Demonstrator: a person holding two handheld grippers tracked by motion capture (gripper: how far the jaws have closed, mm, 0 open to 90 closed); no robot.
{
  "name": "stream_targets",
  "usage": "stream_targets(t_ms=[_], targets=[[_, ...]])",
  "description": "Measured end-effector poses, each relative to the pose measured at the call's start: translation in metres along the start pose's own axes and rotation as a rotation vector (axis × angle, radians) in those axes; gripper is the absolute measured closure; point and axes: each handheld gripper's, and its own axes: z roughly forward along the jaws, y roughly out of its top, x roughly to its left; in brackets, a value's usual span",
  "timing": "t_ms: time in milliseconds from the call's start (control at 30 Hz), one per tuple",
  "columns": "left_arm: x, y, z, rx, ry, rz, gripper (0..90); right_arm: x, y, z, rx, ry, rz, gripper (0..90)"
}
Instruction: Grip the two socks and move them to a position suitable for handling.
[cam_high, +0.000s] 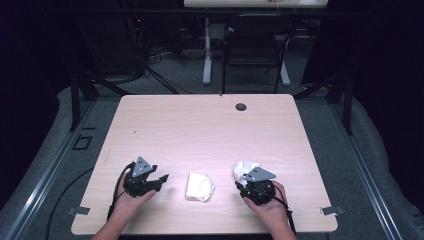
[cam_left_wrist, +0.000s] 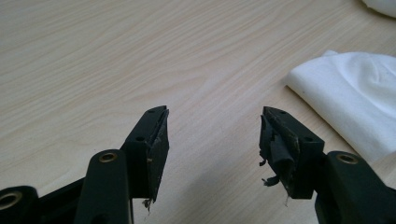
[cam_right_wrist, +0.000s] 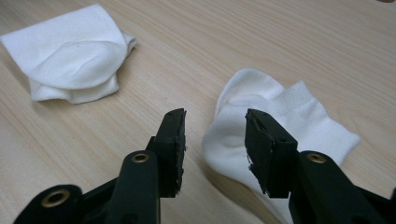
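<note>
Right tool (cam_right_wrist: 212, 142) jaws apart over loose white sock (cam_right_wrist: 280, 126); left tool (cam_left_wrist: 212, 140) jaws apart, empty. Sock likely light, limp: pinch ribbed cuff. Folded sock (cam_high: 199, 186) left of it.

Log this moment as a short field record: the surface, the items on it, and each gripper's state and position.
surface: light wooden table
item 1: folded white sock, near edge, between the grippers
item 2: loose white sock, lying flat, partly under the right gripper
left gripper: open, nothing between the jaws, bare table ahead, folded sock off to its right
right gripper: open, jaws poised over the loose sock, not clamped on it
hands: one on each gripper, at the near edge
</note>
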Motion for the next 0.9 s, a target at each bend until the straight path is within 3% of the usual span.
stream_targets(t_ms=[100,167,267,367,567,667,700,900], targets=[[0.0,0.0,0.0,0.004,0.004,-0.001,43.3,0.001,0.0,0.0,0.0,0.021,-0.001,60.2],[-0.001,0.0,-0.001,-0.006,-0.016,-0.023,45.3,0.003,-0.001,0.001,0.009,0.049,-0.015,64.2],[-0.002,0.0,-0.002,-0.016,-0.039,-0.034,48.1,0.006,-0.001,0.002,0.0,0.054,-0.023,61.8],[-0.005,0.001,-0.003,-0.018,-0.047,-0.024,49.7,0.006,0.0,0.001,-0.01,0.042,-0.021,60.7],[-0.014,0.002,-0.003,-0.013,-0.059,0.003,51.7,0.007,0.001,0.003,0.0,0.063,0.007,62.0],[-0.023,0.006,0.0,-0.002,-0.14,-0.027,54.1,0.007,0.001,0.002,-0.009,0.061,0.009,62.2],[-0.027,0.009,0.001,0.005,-0.152,-0.02,54.6,0.006,0.001,0.002,-0.01,0.075,0.013,62.6],[-0.055,0.028,0.01,0.009,-0.172,0.045,57.2,0.003,0.001,-0.002,-0.035,0.095,0.052,67.9]])
